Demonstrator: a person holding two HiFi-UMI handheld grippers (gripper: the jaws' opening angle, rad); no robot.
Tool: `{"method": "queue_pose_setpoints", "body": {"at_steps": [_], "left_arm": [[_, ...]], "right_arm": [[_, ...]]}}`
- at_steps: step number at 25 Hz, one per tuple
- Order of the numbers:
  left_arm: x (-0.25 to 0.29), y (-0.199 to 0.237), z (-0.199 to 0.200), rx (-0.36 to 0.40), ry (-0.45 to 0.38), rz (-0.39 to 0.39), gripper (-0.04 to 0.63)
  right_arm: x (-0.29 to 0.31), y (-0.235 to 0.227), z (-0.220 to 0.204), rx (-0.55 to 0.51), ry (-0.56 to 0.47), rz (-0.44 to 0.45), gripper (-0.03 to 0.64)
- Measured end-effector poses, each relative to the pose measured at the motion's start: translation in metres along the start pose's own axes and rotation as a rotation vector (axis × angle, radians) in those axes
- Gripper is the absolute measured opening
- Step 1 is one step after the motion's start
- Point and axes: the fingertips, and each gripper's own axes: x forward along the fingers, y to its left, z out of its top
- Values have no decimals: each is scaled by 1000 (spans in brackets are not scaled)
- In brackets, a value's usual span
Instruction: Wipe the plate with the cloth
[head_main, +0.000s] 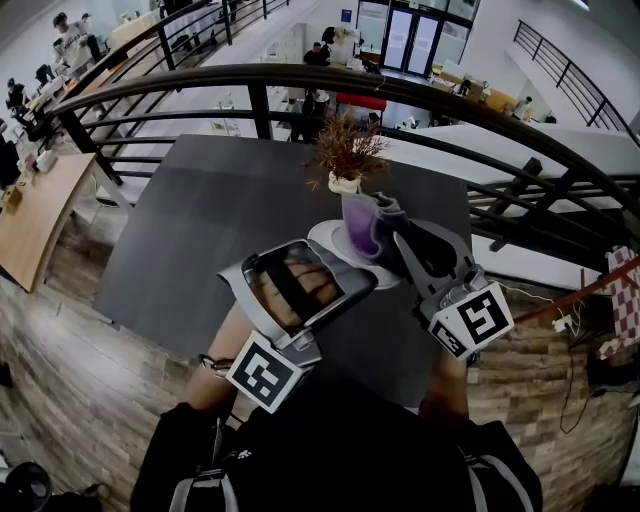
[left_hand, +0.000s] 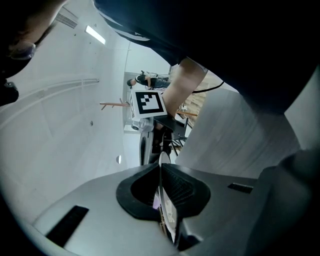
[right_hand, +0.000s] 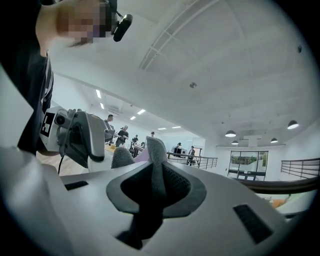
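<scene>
Left tongs (head_main: 345, 272) clench the plate (head_main: 328, 238) by its rim to steady it; right tongs (head_main: 388, 222), just beyond them, grasp the cloth (head_main: 358, 228) bunched over the plate's face, seemingly for wiping

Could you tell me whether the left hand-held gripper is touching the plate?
Touching. The left gripper view shows the left hand-held gripper with its jaws closed on the thin rim of the plate, which stands edge-on between them.
</scene>
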Motion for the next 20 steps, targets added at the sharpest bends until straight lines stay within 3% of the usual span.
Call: {"method": "queue_pose_setpoints", "body": {"at_steps": [20], "left_arm": [[-10, 8, 13, 10, -25, 20, 21]], "right_arm": [[-17, -36, -42, 86, 74, -129, 52]]}}
